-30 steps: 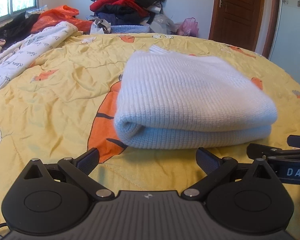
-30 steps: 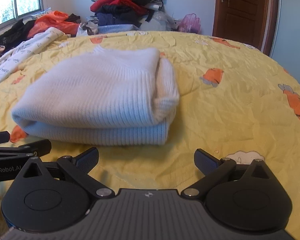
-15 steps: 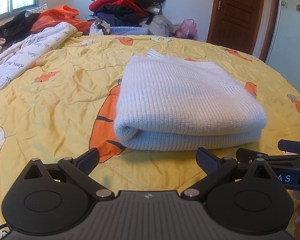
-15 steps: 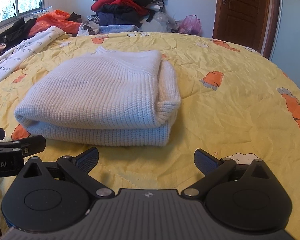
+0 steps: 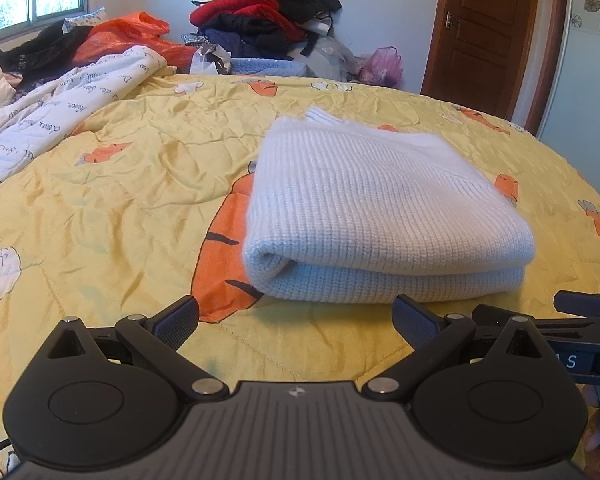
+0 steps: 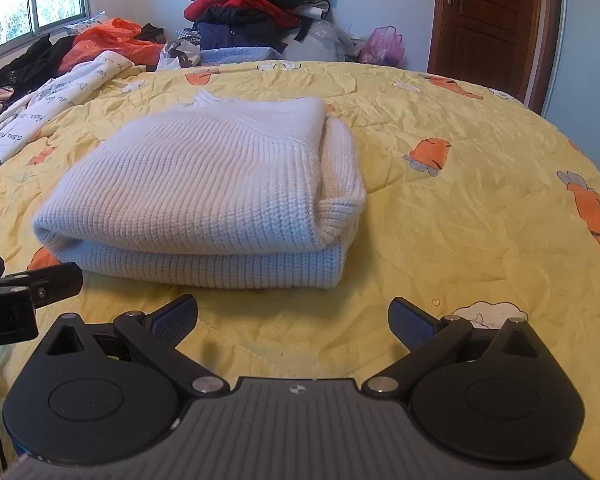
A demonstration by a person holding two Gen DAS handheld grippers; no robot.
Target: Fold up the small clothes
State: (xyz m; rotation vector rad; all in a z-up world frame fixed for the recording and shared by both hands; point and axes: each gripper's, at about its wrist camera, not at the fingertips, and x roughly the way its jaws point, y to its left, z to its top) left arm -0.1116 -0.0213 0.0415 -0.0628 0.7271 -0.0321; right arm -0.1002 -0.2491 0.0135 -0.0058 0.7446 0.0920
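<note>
A white knitted sweater (image 5: 380,208) lies folded in a thick rectangle on the yellow carrot-print bedspread (image 5: 120,200). It also shows in the right wrist view (image 6: 204,192), fold edge toward me. My left gripper (image 5: 296,320) is open and empty, just in front of the sweater's near edge, not touching it. My right gripper (image 6: 292,318) is open and empty, in front of the sweater's right corner. Each gripper shows at the edge of the other's view: the right one (image 5: 580,312), the left one (image 6: 28,284).
A pile of red, black and dark clothes (image 5: 268,12) stands at the far end of the bed. A white printed quilt (image 5: 52,116) and an orange bag (image 5: 132,36) lie at the far left. A brown door (image 5: 488,28) is at the back right.
Both grippers have drawn back and risen slightly from the sweater, which looks a little smaller and farther. The sweater has not moved. Both grippers stay open.
</note>
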